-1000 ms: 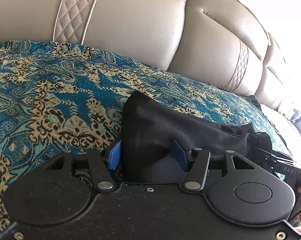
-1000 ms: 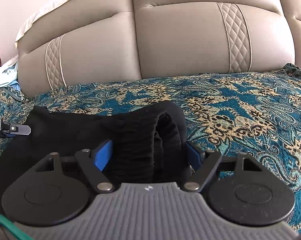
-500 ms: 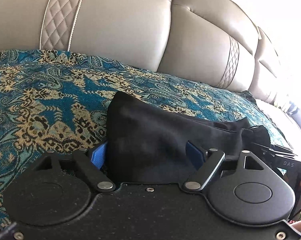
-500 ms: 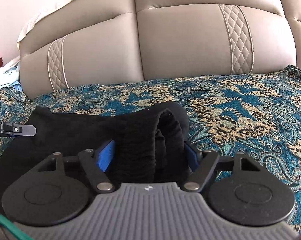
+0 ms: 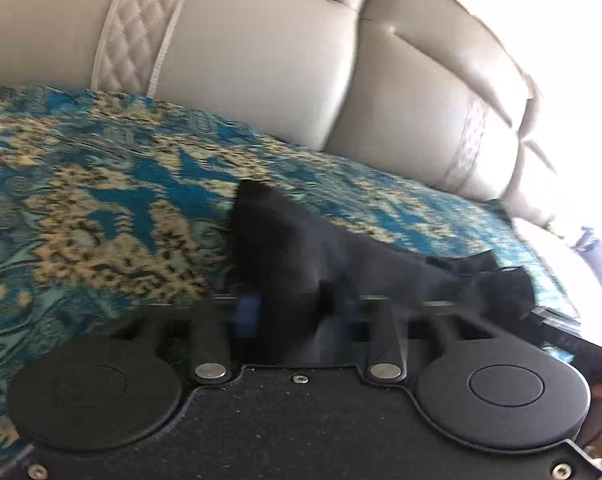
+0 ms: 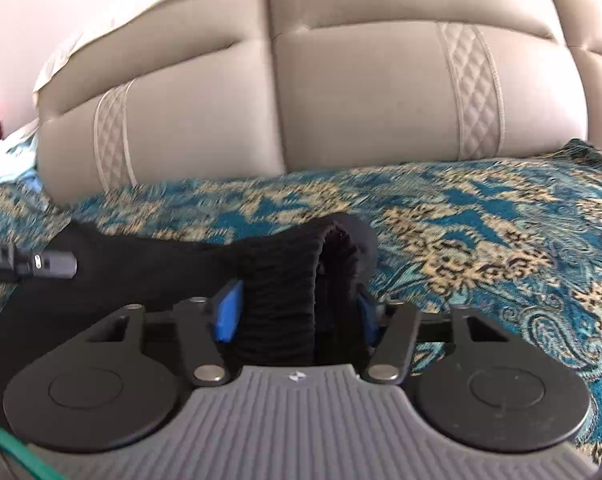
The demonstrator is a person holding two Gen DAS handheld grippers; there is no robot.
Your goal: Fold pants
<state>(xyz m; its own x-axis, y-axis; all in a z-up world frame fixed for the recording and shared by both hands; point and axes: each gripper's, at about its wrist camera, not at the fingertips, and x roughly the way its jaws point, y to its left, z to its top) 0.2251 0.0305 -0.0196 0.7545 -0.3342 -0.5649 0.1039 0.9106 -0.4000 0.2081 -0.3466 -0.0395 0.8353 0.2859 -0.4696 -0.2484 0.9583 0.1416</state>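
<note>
Black pants (image 5: 341, 248) lie on a blue paisley bedspread (image 5: 81, 200). My left gripper (image 5: 289, 312) has one end of them bunched between its blue pads, and its jaws are closing with the pads pressing the cloth. In the right wrist view the pants (image 6: 141, 272) stretch to the left. Their ribbed waistband (image 6: 281, 272) stands folded between the blue pads of my right gripper (image 6: 297, 312), whose jaws are also closing on it. The left gripper's fingertip (image 6: 29, 264) shows at the far left there.
A padded beige headboard (image 6: 361, 100) rises just behind the bedspread (image 6: 501, 240). Pale cloth (image 6: 5, 160) lies at the far left edge. Bright light washes out the right side of the left wrist view.
The left jaws spread wider, then drew in and bunched the black cloth into a peak. The right jaws narrowed onto the waistband. Neither hand has shifted.
</note>
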